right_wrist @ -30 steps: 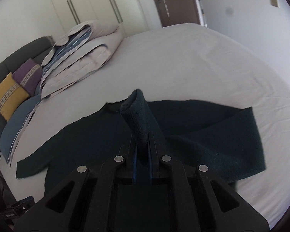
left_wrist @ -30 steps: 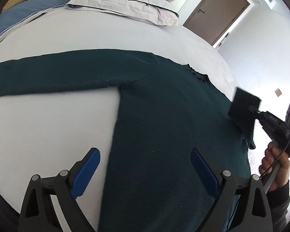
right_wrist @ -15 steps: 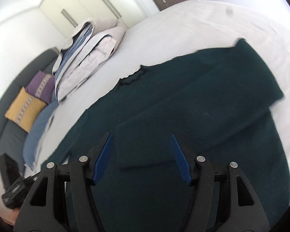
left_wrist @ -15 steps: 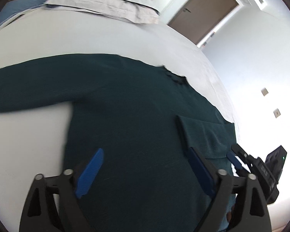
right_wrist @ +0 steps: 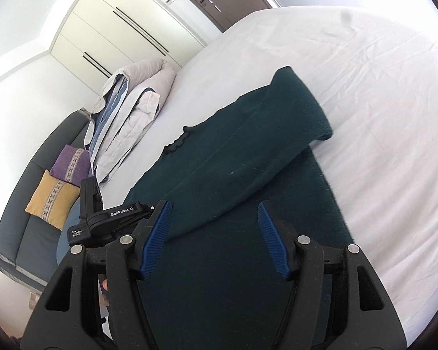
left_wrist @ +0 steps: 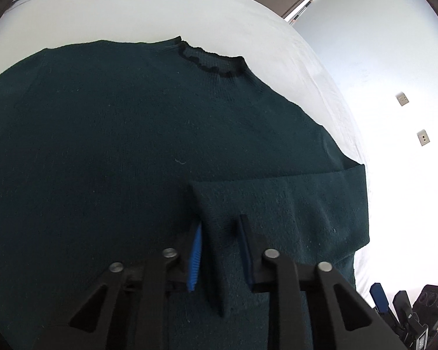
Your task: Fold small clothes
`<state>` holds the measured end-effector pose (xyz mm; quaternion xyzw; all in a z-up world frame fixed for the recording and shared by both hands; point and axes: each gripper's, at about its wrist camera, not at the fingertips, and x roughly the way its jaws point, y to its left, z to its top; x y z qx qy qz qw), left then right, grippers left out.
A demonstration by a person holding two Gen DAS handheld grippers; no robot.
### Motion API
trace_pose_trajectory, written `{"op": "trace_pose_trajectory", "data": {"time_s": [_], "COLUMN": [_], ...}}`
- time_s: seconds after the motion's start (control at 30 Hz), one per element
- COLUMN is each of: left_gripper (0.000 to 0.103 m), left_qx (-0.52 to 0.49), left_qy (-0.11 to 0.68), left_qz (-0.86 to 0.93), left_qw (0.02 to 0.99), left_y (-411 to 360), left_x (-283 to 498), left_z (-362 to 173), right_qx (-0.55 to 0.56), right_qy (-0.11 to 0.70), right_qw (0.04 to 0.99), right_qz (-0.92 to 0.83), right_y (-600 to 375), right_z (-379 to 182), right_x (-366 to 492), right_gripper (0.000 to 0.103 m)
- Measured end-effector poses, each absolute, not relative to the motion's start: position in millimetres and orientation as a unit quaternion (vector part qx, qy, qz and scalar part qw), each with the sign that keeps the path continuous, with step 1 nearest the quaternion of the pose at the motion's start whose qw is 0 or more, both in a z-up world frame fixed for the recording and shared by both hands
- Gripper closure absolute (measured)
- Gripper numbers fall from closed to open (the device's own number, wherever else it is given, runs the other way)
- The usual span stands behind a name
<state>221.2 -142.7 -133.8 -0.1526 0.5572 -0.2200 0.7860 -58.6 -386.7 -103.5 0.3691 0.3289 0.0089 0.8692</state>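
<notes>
Pinching the sleeve (left_wrist: 277,201) cuff at lower centre of the left view, the left gripper (left_wrist: 219,250) has just been closing, with knit between its pads. The right gripper (right_wrist: 216,239) hangs released above the sweater (right_wrist: 233,175), which is spread on the bed (right_wrist: 379,116). The thin pinch could slip, dropping the fold. One sweater, two grippers, two cushions (right_wrist: 61,183).

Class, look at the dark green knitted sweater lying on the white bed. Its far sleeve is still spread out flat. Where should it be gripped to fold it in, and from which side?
Probably at the cuff end of the spread sleeve of the dark green knitted sweater, approached from the bed's open side beyond it. That end runs out of the left wrist view, so its exact pose is unseen.
</notes>
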Motion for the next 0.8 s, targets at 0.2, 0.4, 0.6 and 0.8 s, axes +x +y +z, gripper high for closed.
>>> {"op": "trace_pose_trajectory", "data": {"time_s": [0.2,0.4,0.6,0.8], "left_gripper": [0.094,0.095,0.095,0.095], "left_qx": [-0.128,-0.108,-0.107,-0.091], "left_qy": [0.540,0.487,0.488,0.495], "left_qz": [-0.223,-0.207,-0.160,-0.148], "left_qw": [0.802,0.841,0.851,0.852], "left_y": [-145.1,-115.5,-69.4,-66.9], "left_x": [218.7,229.8,262.0,269.8], "left_z": [-114.4,-73.4,-84.3,-110.5], "right_qx": [0.368,0.359,0.357,0.331], "right_qy": [0.332,0.332,0.343,0.368], "right_qw": [0.868,0.872,0.865,0.862], "right_qz": [0.000,-0.032,-0.080,-0.113], "right_y": [-396.6,-416.9,-450.6,-485.7], "right_z": [-105.1,-100.2,-100.2,-99.4], "right_x": [-64.3,-57.3,-34.1,19.9], "right_gripper": [0.044,0.044,0.044,0.045]}}
